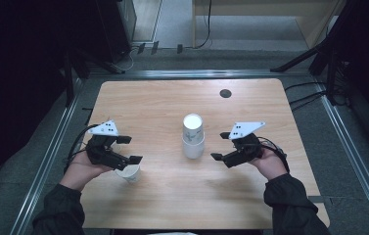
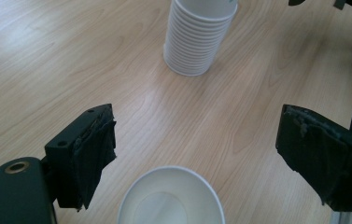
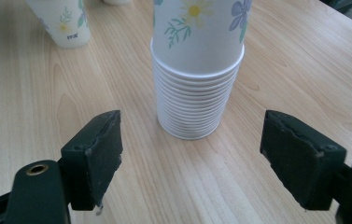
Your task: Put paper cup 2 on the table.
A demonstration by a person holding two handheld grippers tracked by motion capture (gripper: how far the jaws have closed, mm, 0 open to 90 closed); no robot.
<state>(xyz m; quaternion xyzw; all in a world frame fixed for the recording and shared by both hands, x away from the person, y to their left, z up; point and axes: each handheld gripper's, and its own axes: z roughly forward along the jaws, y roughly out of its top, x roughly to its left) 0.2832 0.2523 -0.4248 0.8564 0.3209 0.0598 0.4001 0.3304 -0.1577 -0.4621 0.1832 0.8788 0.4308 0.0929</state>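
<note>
Left gripper [image 2: 197,154] first: its black padded jaws stand wide apart and grasp nothing, with the single paper cup [image 2: 171,196] upright just below and between them, mouth up, touching neither pad. In the high view that left gripper [image 1: 126,149] hovers over the cup [image 1: 129,173] at the near left of the table [image 1: 162,98]. The right gripper [image 3: 190,154] is likewise spread open and empty, aimed level at the stack of cups [image 3: 197,70] just beyond its jaws; seen from above, the right gripper [image 1: 221,146] sits just right of the stack [image 1: 193,136] at mid-table. The risk looks plain: the lone cup is thin and light, so a descending pad clipping its rim would likely tip or skid it on the smooth wood-grain top, and a hard pinch could crush the wall. The stack is tall and tapered, white ribbed rims nested under a flower-printed top cup; a sideways nudge might topple it.
</note>
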